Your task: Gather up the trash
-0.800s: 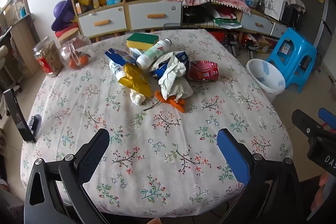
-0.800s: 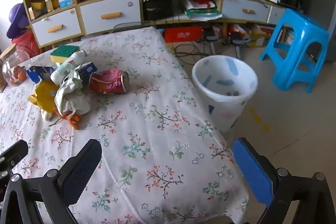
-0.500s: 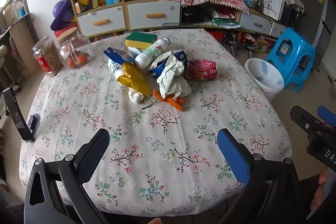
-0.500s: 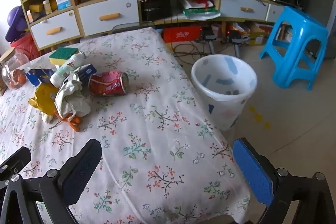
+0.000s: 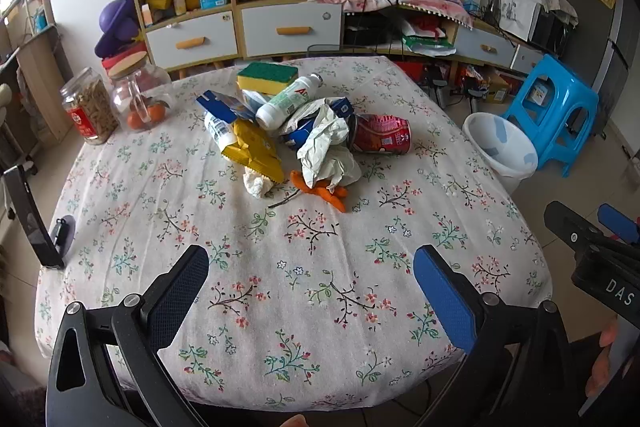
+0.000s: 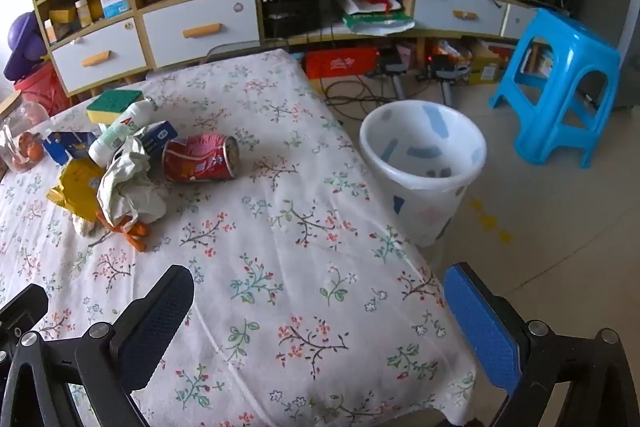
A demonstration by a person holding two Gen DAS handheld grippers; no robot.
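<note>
A pile of trash lies mid-table: a red crushed can (image 5: 382, 135) (image 6: 200, 158), crumpled white paper (image 5: 326, 151) (image 6: 128, 183), a yellow wrapper (image 5: 256, 151) (image 6: 76, 187), orange peel (image 5: 320, 189) (image 6: 128, 229), a white bottle (image 5: 288, 101) (image 6: 120, 131) and blue cartons (image 5: 224, 105). A white bin (image 5: 500, 147) (image 6: 422, 167) stands on the floor right of the table. My left gripper (image 5: 310, 283) is open and empty above the table's near edge. My right gripper (image 6: 318, 303) is open and empty at the near right corner; it also shows in the left wrist view (image 5: 592, 239).
A green-yellow sponge (image 5: 267, 77) and two glass jars (image 5: 112, 103) sit at the back of the floral table (image 5: 280, 287). A phone on a stand (image 5: 32, 223) is at the left edge. A blue stool (image 6: 560, 83) stands beyond the bin. Cabinets line the wall.
Both grippers have drawn back slightly from the table; the view has widened a little. Nothing was picked up.
</note>
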